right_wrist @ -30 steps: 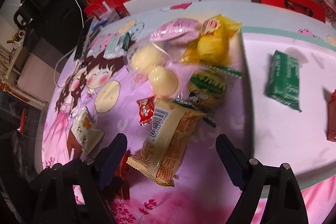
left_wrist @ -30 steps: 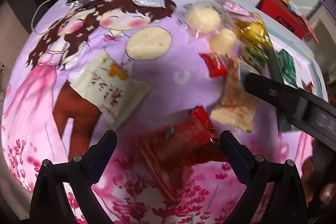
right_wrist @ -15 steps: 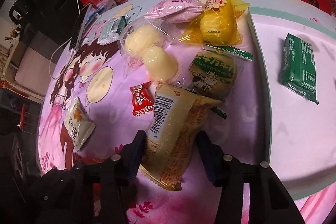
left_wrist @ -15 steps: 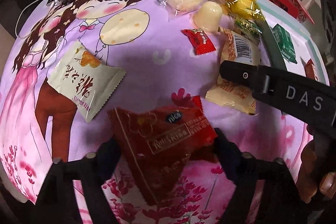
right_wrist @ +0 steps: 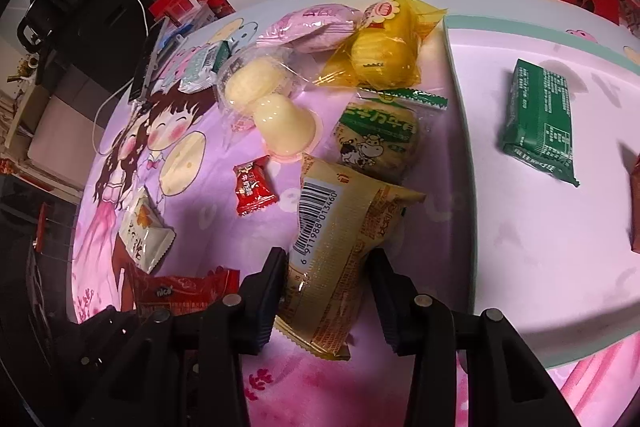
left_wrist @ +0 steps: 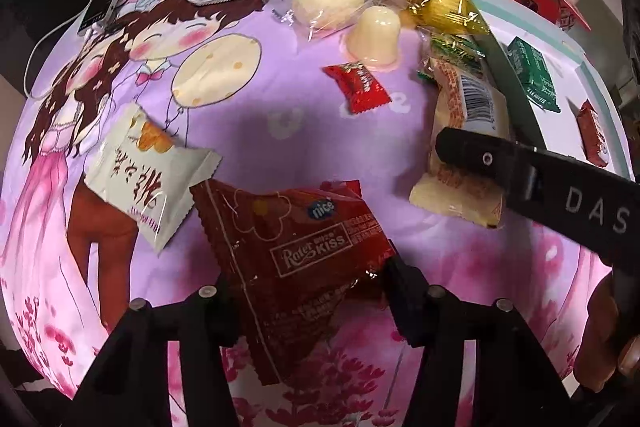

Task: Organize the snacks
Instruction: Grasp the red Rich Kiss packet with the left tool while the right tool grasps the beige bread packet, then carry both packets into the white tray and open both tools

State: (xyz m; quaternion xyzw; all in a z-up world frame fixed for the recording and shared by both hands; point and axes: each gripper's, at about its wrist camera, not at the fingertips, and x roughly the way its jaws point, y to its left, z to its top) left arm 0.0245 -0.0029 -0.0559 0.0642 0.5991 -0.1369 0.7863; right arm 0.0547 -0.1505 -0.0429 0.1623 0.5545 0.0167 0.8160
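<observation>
Lying low in the centre of the left wrist view, the dark red wafer packet [left_wrist: 296, 259] sits between the jaws of the left gripper [left_wrist: 310, 297], which have just been closing and now press on both its sides. In the right wrist view the tan bread packet [right_wrist: 336, 251] with a barcode occupies the lower middle, and the right gripper [right_wrist: 326, 291] has likewise just been closing its jaws, which now pinch the packet's lower half. Both packets rest on a purple cartoon-printed cloth [left_wrist: 248, 131] that covers the desk. Left of the wafer packet lies a white snack pouch [left_wrist: 140, 179], touching its corner. Above centre sits a small red candy [left_wrist: 356, 87], and beyond it a pale jelly cup [left_wrist: 376, 35] beside a clear bag holding a round cake [left_wrist: 328, 1]. Further up and right are a yellow bag [right_wrist: 380, 43], a pink packet [right_wrist: 316, 27] and a green-striped cow-printed biscuit [right_wrist: 376, 139]. At the right of the right wrist view a green packet [right_wrist: 540, 115] lies alone on a pale tray [right_wrist: 520, 247].
</observation>
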